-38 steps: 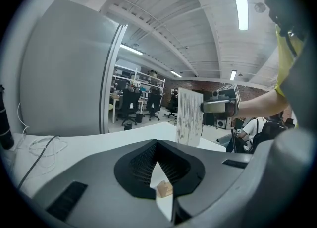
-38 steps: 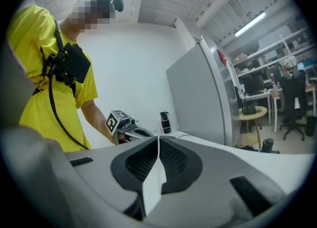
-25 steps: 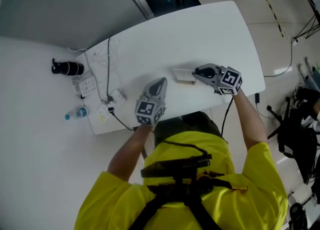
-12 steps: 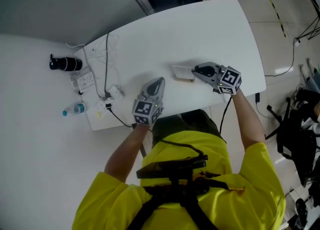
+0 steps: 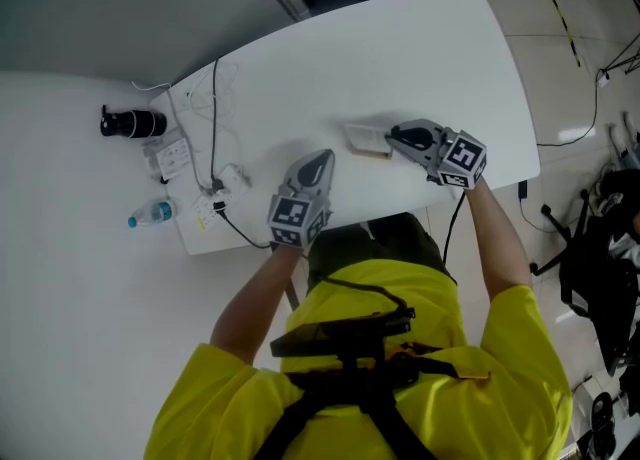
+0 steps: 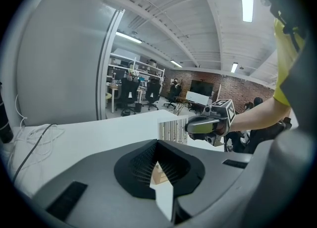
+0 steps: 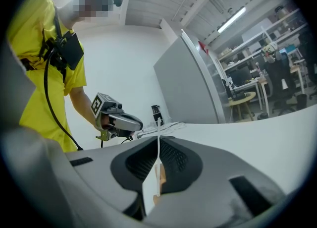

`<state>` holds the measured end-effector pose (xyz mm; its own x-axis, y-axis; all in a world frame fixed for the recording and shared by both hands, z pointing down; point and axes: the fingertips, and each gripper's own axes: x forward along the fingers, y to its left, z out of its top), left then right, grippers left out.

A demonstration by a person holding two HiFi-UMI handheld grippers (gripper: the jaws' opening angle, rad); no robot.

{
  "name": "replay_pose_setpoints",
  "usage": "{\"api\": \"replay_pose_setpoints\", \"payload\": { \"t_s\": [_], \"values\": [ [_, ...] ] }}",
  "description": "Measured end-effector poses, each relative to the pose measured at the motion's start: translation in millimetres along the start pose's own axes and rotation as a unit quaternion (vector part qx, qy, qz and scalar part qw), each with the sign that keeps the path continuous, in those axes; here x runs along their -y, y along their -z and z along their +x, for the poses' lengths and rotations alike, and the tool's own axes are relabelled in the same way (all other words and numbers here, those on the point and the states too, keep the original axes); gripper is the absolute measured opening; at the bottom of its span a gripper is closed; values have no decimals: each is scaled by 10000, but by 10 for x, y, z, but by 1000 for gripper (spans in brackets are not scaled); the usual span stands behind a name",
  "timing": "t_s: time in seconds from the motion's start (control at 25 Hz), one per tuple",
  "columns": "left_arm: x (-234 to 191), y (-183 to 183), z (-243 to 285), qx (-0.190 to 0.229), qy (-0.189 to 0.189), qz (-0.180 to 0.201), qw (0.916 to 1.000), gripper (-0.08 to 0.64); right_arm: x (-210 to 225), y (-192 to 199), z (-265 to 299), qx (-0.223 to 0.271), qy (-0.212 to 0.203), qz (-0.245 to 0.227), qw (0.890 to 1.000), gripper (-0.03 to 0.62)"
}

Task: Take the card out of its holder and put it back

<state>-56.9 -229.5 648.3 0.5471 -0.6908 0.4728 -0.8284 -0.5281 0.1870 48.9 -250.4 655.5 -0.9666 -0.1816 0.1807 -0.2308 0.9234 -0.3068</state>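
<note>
Card gripped at its holder
The right gripper (image 5: 396, 135) is clamped on the card (image 6: 173, 129), upright over the wooden holder (image 7: 159, 175) on the table (image 5: 440, 58). Whether it has left the slot is unclear. The left gripper (image 5: 320, 162) sits closed and empty nearby.

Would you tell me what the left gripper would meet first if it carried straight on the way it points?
Most likely the card pinched in the right gripper, with its wooden holder below; bare table lies between. The line runs near the card's left edge, so the left gripper may slip past.
</note>
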Motion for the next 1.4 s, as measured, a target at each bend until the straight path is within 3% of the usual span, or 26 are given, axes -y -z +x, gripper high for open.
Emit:
{"api": "replay_pose_setpoints", "payload": {
  "t_s": [0.6, 0.8, 0.96, 1.2, 1.4],
  "values": [
    [59, 52, 98, -71, 26, -134, 9999, 2, 16, 200, -40, -108, 77, 86, 9999, 24],
    [18, 92, 136, -87, 25, -177, 9998, 2, -14, 391, -21, -270, 166, 165, 9994, 79],
    [-14, 112, 122, -92, -9, -229, 9997, 2, -25, 418, -66, -191, 296, 312, 9989, 83],
    [-12, -170, 90, 247, -1, -193, 9995, 2, -40, -299, -359, 434, 696, 338, 9961, 83],
    [71, -755, -63, 914, 226, -42, 9956, 2, -122, -1203, -620, 806, 1700, 3, 9821, 54]
  ]
}}
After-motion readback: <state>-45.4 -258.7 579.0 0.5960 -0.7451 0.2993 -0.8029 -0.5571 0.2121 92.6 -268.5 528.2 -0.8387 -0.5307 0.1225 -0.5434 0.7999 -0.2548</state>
